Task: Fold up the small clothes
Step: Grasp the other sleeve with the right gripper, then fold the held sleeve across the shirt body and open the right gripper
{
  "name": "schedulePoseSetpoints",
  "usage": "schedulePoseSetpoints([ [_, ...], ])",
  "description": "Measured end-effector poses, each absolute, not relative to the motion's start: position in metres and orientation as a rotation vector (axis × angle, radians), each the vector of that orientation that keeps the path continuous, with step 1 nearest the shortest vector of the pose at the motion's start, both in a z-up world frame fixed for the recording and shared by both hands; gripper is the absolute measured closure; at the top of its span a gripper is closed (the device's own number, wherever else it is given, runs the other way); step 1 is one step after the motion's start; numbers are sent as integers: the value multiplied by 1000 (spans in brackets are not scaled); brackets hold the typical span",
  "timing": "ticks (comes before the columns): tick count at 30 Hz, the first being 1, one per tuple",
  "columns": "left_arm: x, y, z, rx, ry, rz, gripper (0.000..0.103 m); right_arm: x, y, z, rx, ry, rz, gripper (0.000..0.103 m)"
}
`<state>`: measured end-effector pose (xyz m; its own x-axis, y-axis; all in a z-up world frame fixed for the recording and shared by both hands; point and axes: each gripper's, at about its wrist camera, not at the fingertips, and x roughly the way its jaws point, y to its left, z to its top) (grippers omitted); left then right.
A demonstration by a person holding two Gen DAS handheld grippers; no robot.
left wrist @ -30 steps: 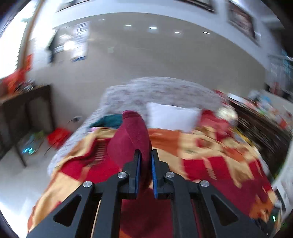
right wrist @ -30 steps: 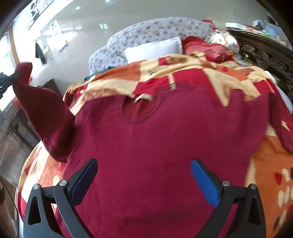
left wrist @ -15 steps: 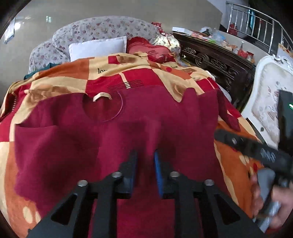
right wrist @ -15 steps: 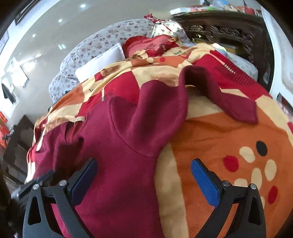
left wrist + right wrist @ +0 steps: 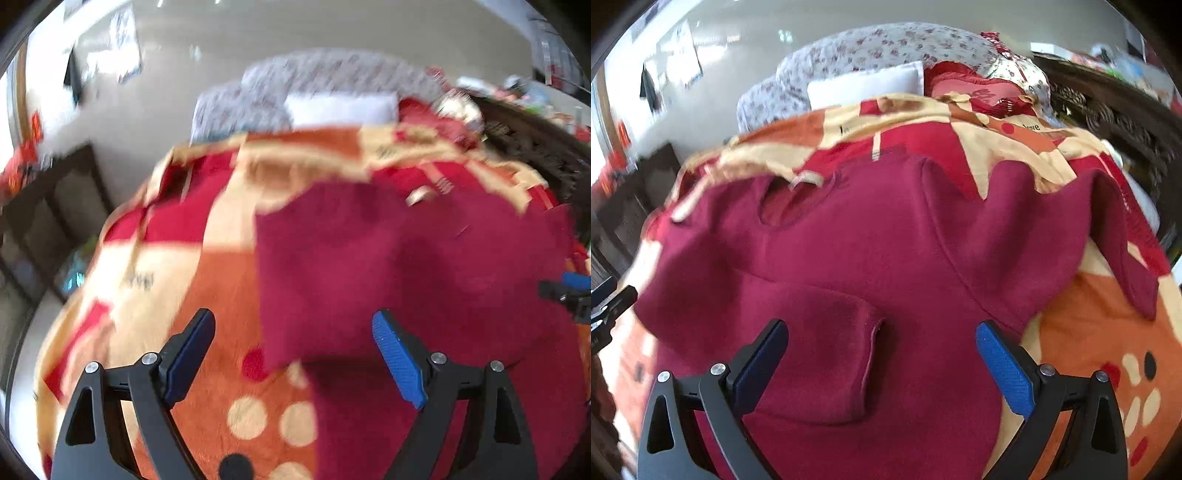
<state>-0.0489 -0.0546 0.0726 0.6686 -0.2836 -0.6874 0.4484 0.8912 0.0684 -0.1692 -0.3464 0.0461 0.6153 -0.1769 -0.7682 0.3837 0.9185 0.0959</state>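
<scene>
Since the garment lies flat and nothing is in either grip, notes below.

Item: dark red long-sleeved fleece sweater [image 5: 886,266], spread front-up on the bed, on the orange, red and cream patterned blanket [image 5: 1100,332]. Neckline with pale label points toward the white pillow [image 5: 864,86] at the head end.
Sleeves: one sleeve [image 5: 798,354] is folded across the chest, cuff near the middle of the body. Other sleeve [image 5: 1115,236] is spread out toward the bed's right edge, cuff lying on the blanket.
Left gripper [image 5: 293,354]: released, jaws have just been opening; it hangs over the sweater's left folded edge, nothing between the pads except cloth below them, no contact visible.
Right gripper [image 5: 882,362]: released, wide, jaws just easing inward a little; hovers over the lower chest, straddling the folded cuff, not touching as far as I can tell.
Handling: light, soft, fully limp. No stiffness, will drape and sag from any pinch point. Fuzzy nap likely grips pads well and drags on the blanket rather than sliding. Not fragile.
Grasp point: likely the spread sleeve's cuff or its shoulder seam; pinch one layer edge only.
Risk: pinching the blanket with the cloth, or disturbing the sleeve already folded.
View: left wrist frame blurred, edges approximate.
</scene>
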Motion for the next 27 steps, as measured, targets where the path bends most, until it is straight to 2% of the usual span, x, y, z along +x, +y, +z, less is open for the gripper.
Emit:
schedulePoseSetpoints([
  [1, -45, -52, 62, 238, 759, -406, 16, -165, -344, 42, 234, 864, -321, 15],
  [3, -42, -49, 47, 235, 803, -399, 16, -160, -333, 40, 119, 870, -327, 51],
  [4, -42, -48, 42, 229, 818, -399, 16, -160, -327, 43, 79, 854, -308, 66],
  [5, -42, -47, 38, 223, 829, -401, 16, -159, -323, 46, 66, 847, -297, 93],
  [6, -43, -48, 36, 224, 836, -403, 16, -159, -322, 52, 51, 831, -314, 94],
  [14, -45, -65, 49, 199, 794, -427, 16, -162, -338, 131, -48, 598, -456, 94],
  [17, -44, -77, 43, 229, 801, -427, 16, -158, -358, 119, -54, 633, -541, 94],
  [20, -41, -78, 31, 237, 841, -415, 16, -143, -381, 77, -2, 772, -526, 93],
  [22, -39, -73, 31, 216, 850, -408, 16, -143, -385, 64, 25, 821, -519, 85],
  [23, -38, -69, 34, 206, 846, -402, 16, -148, -384, 67, 20, 800, -540, 75],
  [24, -38, -65, 37, 202, 833, -388, 16, -154, -380, 77, 34, 751, -543, 57],
  [25, -37, -62, 39, 206, 823, -373, 16, -158, -378, 84, 54, 720, -527, 46],
  [26, -34, -59, 40, 213, 817, -352, 16, -161, -373, 95, 96, 669, -487, 30],
  [27, -31, -56, 40, 212, 820, -338, 16, -162, -365, 108, 148, 615, -407, 24],
])
